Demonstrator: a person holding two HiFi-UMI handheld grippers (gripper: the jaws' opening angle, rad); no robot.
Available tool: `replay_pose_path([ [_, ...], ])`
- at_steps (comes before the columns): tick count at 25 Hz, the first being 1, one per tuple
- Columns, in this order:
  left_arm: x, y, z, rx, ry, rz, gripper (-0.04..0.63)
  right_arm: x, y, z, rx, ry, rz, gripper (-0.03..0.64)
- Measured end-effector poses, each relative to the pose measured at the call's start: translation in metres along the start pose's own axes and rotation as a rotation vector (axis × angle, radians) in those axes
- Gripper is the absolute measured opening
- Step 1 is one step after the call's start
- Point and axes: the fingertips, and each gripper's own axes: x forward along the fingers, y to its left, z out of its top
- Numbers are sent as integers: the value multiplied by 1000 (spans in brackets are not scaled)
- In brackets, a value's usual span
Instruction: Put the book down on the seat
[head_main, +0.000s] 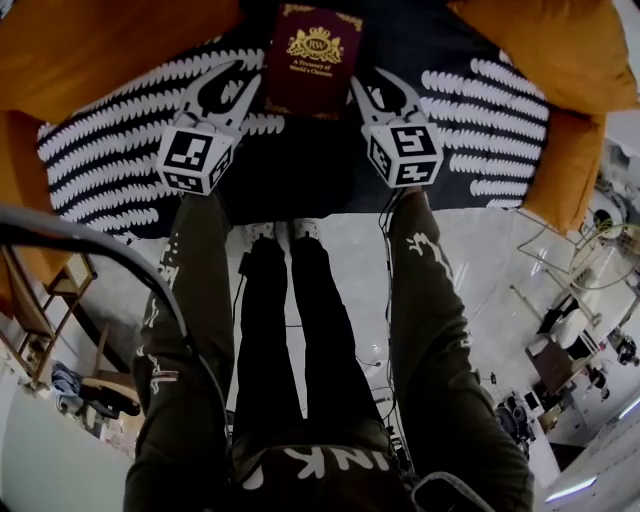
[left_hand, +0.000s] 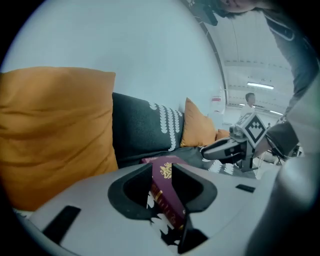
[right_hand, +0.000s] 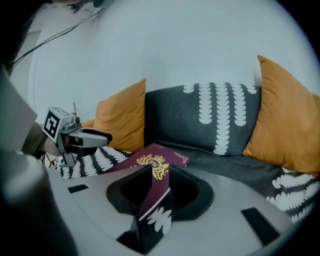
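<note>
The book (head_main: 310, 60) lies flat on the seat (head_main: 480, 140), cover up, at the middle of the seat's rear part and close to the dark back cushion (right_hand: 210, 115). An orange cushion (head_main: 110, 40) fills each end of the seat.

The left gripper (head_main: 238, 85) and the right gripper (head_main: 385, 88) sit over the middle of the seat, nearer its front edge than the book. One points at each near corner of the book. Each gripper view shows its jaws standing apart with a near corner of the book in the gap. Neither view shows a pad pressing on the cover or the edges. Both grippers look wide and empty, and the book rests on the seat alone. By that reading the task is done, or all but done.

The book is a stiff hardback with a smooth, glossy-looking cover, so it will not bend or sag if it has to be moved. It looks moderately heavy for its size. A pinch at one corner would let it swing, and the smooth boards may slide between the pads. The safer hold is on both side edges, or across the thickness near the spine. The padded seat gives a little, so the book could tip if it were dropped on an edge.
</note>
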Motion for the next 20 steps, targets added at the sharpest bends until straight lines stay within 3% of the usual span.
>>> replay_pose_path([
  [8,-21,-6,67,78,-78,-4,120,-28,31,78,-114,-133,7,109],
  [16,-67,-31,177,160,-167,-17,120,-95,65,183,-197,-277,10,101],
  [20,-104,-55,253,217,-225,-26,120,-146,80,249,-239,-367,2,97],
])
